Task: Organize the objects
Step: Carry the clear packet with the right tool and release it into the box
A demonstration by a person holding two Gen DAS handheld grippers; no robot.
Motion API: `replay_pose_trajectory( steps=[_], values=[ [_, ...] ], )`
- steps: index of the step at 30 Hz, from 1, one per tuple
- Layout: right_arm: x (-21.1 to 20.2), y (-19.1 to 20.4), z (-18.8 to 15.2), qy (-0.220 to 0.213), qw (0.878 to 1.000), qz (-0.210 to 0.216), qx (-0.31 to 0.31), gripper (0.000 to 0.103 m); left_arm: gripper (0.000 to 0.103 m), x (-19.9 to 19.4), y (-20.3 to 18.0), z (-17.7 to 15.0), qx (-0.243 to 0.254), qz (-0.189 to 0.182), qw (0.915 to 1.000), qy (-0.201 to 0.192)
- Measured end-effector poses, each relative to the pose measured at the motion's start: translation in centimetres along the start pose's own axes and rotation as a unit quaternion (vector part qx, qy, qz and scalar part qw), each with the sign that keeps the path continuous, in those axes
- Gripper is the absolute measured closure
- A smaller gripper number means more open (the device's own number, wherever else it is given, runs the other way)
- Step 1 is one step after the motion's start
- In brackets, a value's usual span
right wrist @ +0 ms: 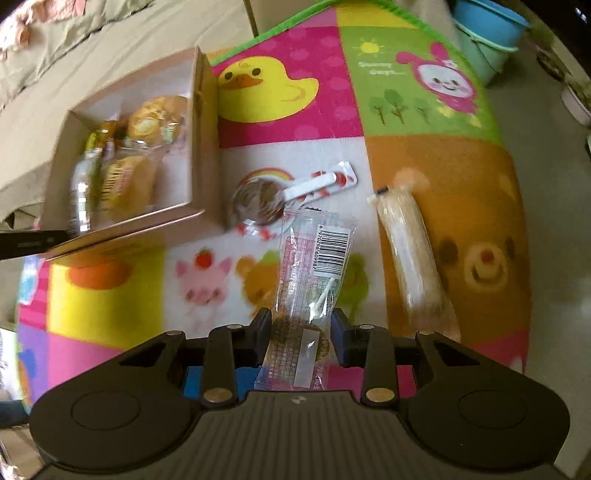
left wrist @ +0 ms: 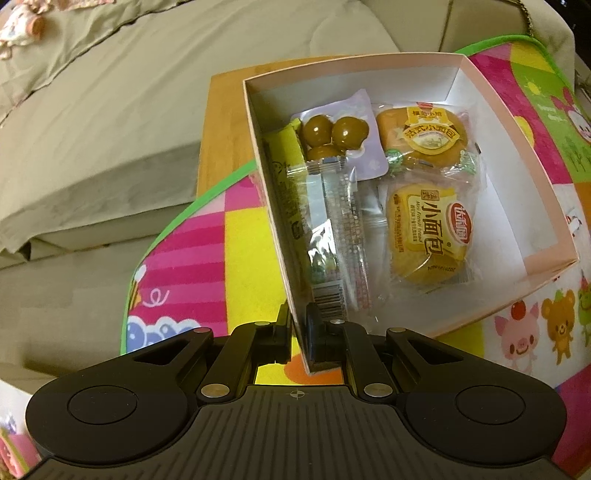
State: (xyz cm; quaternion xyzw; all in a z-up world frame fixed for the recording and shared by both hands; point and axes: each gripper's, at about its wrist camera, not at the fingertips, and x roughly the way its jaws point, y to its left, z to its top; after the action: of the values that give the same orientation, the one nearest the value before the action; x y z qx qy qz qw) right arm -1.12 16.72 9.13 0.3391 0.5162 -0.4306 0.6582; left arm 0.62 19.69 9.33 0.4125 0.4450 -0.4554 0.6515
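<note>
A pink cardboard box point(left wrist: 513, 122) stands on a colourful cartoon mat point(left wrist: 221, 258). It holds two wrapped small breads point(left wrist: 428, 236), a pack of brown balls point(left wrist: 334, 134) and other packets. My left gripper point(left wrist: 297, 332) is shut on the box's near-left wall. In the right wrist view the box point(right wrist: 203, 147) is at the left. My right gripper point(right wrist: 301, 332) is shut on a clear lollipop packet with a barcode point(right wrist: 314, 280), held above the mat point(right wrist: 321, 114).
On the mat lie a red-and-white wrapped round lollipop point(right wrist: 266, 201) and a long beige wrapped roll point(right wrist: 410, 254). Blue buckets point(right wrist: 487, 33) stand at the far right on the floor. A beige sofa point(left wrist: 92, 110) is behind the box.
</note>
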Motion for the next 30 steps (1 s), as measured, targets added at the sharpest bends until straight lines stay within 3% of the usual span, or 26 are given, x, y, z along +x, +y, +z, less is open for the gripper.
replay_pose_trajectory(
  steps=[7, 17, 24, 25, 27, 30],
  values=[
    [-6.6, 4.3, -1.4, -0.026, 0.999, -0.014, -0.038, 0.069, 0.092, 0.5, 0.5, 0.1, 0.017, -0.024, 0.9995, -0.007],
    [-13.3, 11.8, 2.0, -0.081, 0.985, -0.009, -0.153, 0.069, 0.09, 0.4, 1.9, 0.0, 0.027, -0.065, 0.9974, -0.012],
    [-12.5, 15.4, 8.0, -0.12, 0.976, -0.017, -0.182, 0.069, 0.09, 0.5, 2.7, 0.2, 0.026, -0.082, 0.9962, -0.011],
    [-11.7, 15.7, 8.8, -0.12, 0.975, -0.024, -0.185, 0.066, 0.09, 0.5, 2.8, 0.2, 0.026, -0.083, 0.9962, -0.011],
    [-9.6, 16.1, 10.0, -0.101, 0.976, -0.032, -0.19, 0.05, 0.09, 0.5, 2.7, 0.2, 0.026, -0.082, 0.9962, -0.01],
    [-7.0, 15.8, 9.4, -0.078, 0.978, -0.047, -0.186, 0.049, 0.09, 0.5, 2.7, 0.1, 0.029, -0.081, 0.9962, -0.013]
  ],
)
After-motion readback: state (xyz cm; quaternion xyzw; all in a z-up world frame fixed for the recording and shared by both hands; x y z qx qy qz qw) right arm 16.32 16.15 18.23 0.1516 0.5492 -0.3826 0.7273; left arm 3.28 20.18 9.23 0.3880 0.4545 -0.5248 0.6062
